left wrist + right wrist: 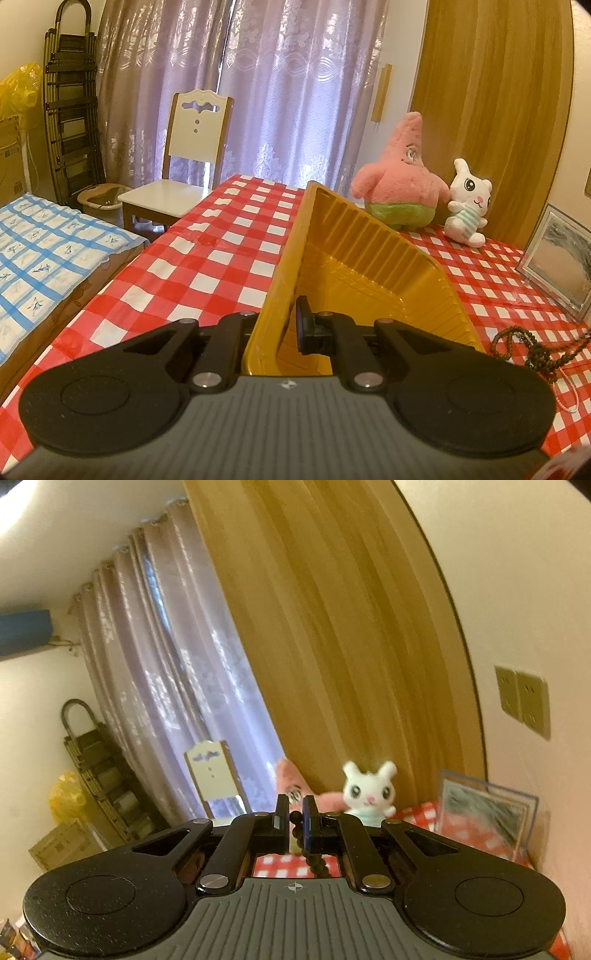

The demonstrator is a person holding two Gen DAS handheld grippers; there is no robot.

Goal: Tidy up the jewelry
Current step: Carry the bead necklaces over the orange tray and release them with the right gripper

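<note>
My left gripper [284, 332] is closed down on the near wall of the yellow tray [369, 251]: one finger sits outside the wall at about 9 o'clock of it, the other finger's black pad [304, 328] sits inside, pressed to the plastic. The tray is tipped up on edge, its ribbed inside facing right, its far corner pointing toward 12 o'clock above the checked tablecloth [207, 266]. Working across from 9 o'clock in the left view, I see a bed with a blue-grid cover [48, 251], then a white chair [184, 162] at 11 o'clock against the lilac curtain [258, 92]. Past the tray, at 1 o'clock, a pink star plush [399, 184] stands touching a white rabbit plush [467, 203]. At 3 o'clock a picture frame [557, 258] leans upright, and at 4 o'clock a dark bead strand [532, 347] lies loose on the cloth beside a thin pink cord [567, 391].

My right gripper [295, 825] is nearly shut, its two pads pinching a string of dark beads [317, 864] that hangs down from between them toward 6 o'clock, lifted above the cloth. Its camera is tilted up toward the wooden panel [351, 646].
</note>
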